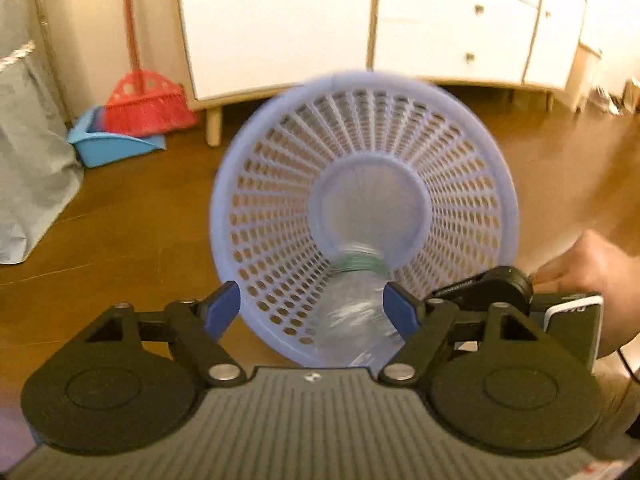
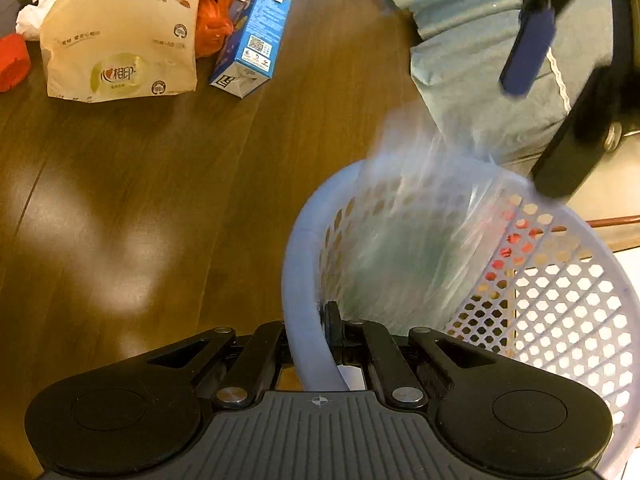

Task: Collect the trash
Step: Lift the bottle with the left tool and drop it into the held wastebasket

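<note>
With right tongs [image 2: 334,334] clamped on basket [image 2: 304,264], left tongs [image 1: 312,308] apart, bottle [image 1: 356,312] dropping in; next grab carton [image 2: 252,40].

A beige tissue pack [image 2: 120,40] in the upper left is showing "心相印" on its yellow oval; smaller print is staying unreadable; the blue carton [image 2: 252,40] beside it is bearing a QR code.

One lavender perforated basket [image 1: 280,184] shows in both views, with one clear plastic bottle [image 1: 356,312] in it. On the wooden floor lie one beige tissue pack [image 2: 120,36], one blue carton [image 2: 256,36], one orange plastic bag [image 2: 216,8], one crumpled white paper [image 2: 38,4] and one red item [image 2: 12,62]. By the cabinet stand one red broom [image 1: 148,100] and one blue dustpan [image 1: 108,148].
</note>
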Available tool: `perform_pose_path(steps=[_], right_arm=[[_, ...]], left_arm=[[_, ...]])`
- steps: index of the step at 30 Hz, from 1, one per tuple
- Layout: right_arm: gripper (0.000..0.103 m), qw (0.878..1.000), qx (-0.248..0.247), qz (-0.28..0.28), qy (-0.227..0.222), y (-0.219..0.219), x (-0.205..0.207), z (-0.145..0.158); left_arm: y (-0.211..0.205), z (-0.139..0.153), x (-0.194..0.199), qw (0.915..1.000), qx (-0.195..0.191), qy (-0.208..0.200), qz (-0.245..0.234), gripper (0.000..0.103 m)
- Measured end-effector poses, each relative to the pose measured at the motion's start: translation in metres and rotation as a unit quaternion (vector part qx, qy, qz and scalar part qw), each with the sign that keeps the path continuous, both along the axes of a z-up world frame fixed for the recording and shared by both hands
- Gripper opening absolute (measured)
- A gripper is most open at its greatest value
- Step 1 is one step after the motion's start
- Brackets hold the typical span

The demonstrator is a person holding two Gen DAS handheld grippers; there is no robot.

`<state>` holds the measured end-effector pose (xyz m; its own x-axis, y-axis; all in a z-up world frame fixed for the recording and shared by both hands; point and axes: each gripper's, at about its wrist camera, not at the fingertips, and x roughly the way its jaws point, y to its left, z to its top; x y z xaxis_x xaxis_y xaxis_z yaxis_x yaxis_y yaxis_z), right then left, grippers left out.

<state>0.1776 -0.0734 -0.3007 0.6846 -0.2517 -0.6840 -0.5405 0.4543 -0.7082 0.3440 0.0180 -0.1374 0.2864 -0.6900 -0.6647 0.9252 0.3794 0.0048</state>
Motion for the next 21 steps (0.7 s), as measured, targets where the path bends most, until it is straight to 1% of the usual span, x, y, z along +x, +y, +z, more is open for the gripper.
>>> perform_pose_path(steps=[3, 8, 12, 14, 15, 17, 18, 19, 21], right_arm=[[0.0, 1.0, -0.002, -0.004, -0.009, -0.001, -0.001, 0.001], [0.0, 1.0, 0.0, -0.008, -0.007, 0.002, 0.001, 0.004], [0.0, 1.0, -0.002, -0.009, -0.008, 0.002, 0.002, 0.004], [0.0, 1.0, -0.004, -0.009, -0.005, 0.003, 0.005, 0.002], [0.0, 1.0, -0.003, -0.01, -0.004, 0.004, 0.005, 0.002], [0.0, 1.0, -0.002, -0.01, -0.003, 0.004, 0.006, 0.002], [0.0, 1.0, -0.003, -0.009, -0.002, 0.004, 0.006, 0.001], [0.0, 1.0, -0.005, -0.009, -0.002, 0.005, 0.006, 0.0], [0.0, 1.0, -0.007, -0.008, -0.001, 0.005, 0.006, -0.001]], left_arm=[[0.031, 0.005, -0.011, 0.9997, -0.006, -0.005, 0.023, 0.075], [0.095, -0.004, -0.033, 0.9967, 0.024, -0.003, 0.077, 0.075], [0.145, -0.026, -0.047, 0.9915, 0.045, 0.008, 0.122, 0.075], [0.162, -0.038, -0.054, 0.9886, 0.051, 0.011, 0.141, 0.075], [0.172, -0.046, -0.057, 0.9862, 0.053, 0.023, 0.155, 0.074], [0.186, -0.058, -0.066, 0.9851, 0.053, 0.041, 0.159, 0.073], [0.193, -0.066, -0.072, 0.9857, 0.059, 0.039, 0.153, 0.073], [0.199, -0.073, -0.077, 0.9864, 0.064, 0.034, 0.147, 0.07], [0.209, -0.088, -0.086, 0.9855, 0.07, 0.05, 0.146, 0.064]])
